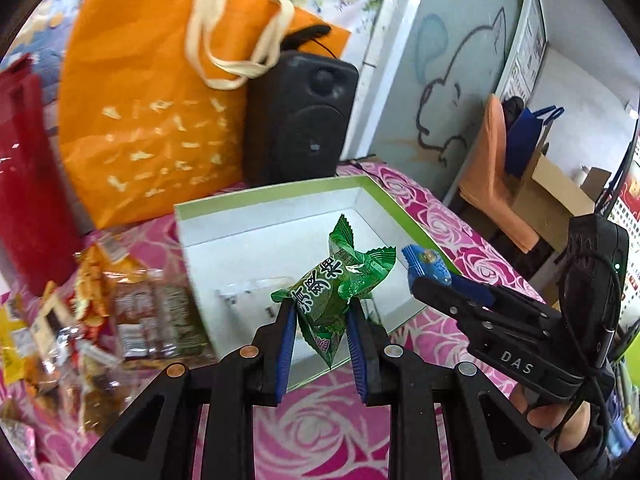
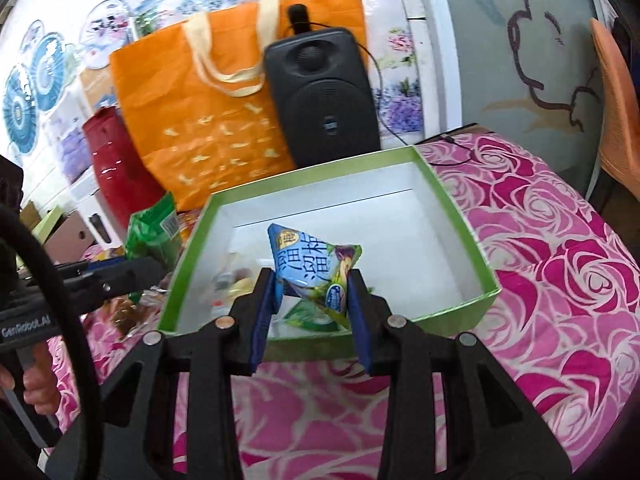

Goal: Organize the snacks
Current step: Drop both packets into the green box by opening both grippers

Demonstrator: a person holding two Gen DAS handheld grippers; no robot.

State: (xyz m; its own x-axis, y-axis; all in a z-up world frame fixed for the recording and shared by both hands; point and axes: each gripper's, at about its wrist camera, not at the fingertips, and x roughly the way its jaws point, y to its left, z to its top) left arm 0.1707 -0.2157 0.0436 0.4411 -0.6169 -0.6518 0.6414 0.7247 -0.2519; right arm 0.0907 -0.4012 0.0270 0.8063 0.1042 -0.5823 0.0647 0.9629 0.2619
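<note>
Green candy point(image 1: 326, 294) pinched in left claw point(image 1: 322, 312), blue packet point(image 2: 314, 274) in right claw point(image 2: 314, 292), both over box rim point(image 2: 188, 256).

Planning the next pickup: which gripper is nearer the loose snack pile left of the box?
Left. The left gripper, shut on a green candy, hangs at the box's near-left edge beside the snack pile. The right gripper, holding a blue packet, is farther right.

1 green candy point(image 1: 326, 294), 1 blue packet point(image 2: 310, 270), 1 box point(image 2: 460, 216), 1 orange bag point(image 1: 148, 96), 1 speaker point(image 1: 300, 116).
</note>
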